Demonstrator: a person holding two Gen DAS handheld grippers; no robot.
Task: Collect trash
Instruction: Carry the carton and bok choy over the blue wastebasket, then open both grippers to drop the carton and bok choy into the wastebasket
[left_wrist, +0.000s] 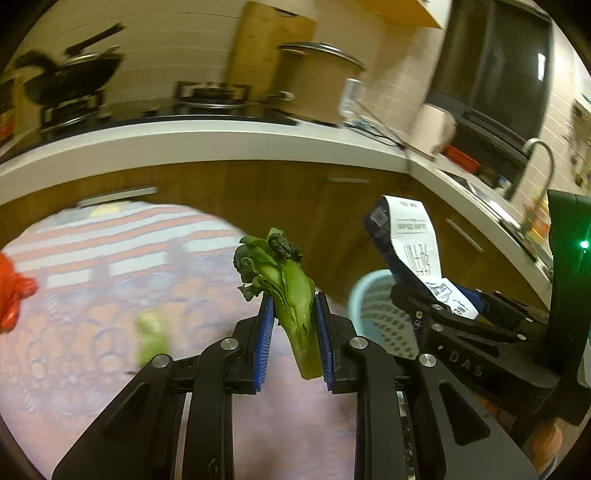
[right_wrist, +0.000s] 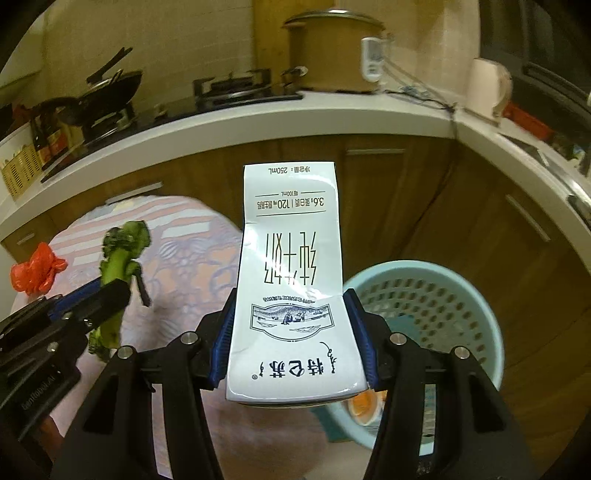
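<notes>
My left gripper (left_wrist: 294, 297) is shut on a green bok choy stalk (left_wrist: 284, 269), with its dark wilted leaves pointing away from me. It is lifted above a patterned mat (left_wrist: 110, 258). My right gripper (right_wrist: 291, 295) is shut on a white milk carton (right_wrist: 291, 229), flattened and printed with dark characters. In the right wrist view the left gripper (right_wrist: 110, 291) and the bok choy (right_wrist: 122, 243) are at the left. In the left wrist view the right gripper (left_wrist: 439, 295) and the carton (left_wrist: 413, 236) are at the right. A light blue perforated basket (right_wrist: 436, 306) stands just right of and below the carton.
A red plastic bag (right_wrist: 37, 266) and a blurred green scrap (left_wrist: 151, 336) lie on the mat. The basket (left_wrist: 373, 306) holds some trash, including something orange (right_wrist: 364, 404). Wooden cabinets run under a white counter (right_wrist: 258, 118) that bears a stove, a wok and a big pot (right_wrist: 332, 55).
</notes>
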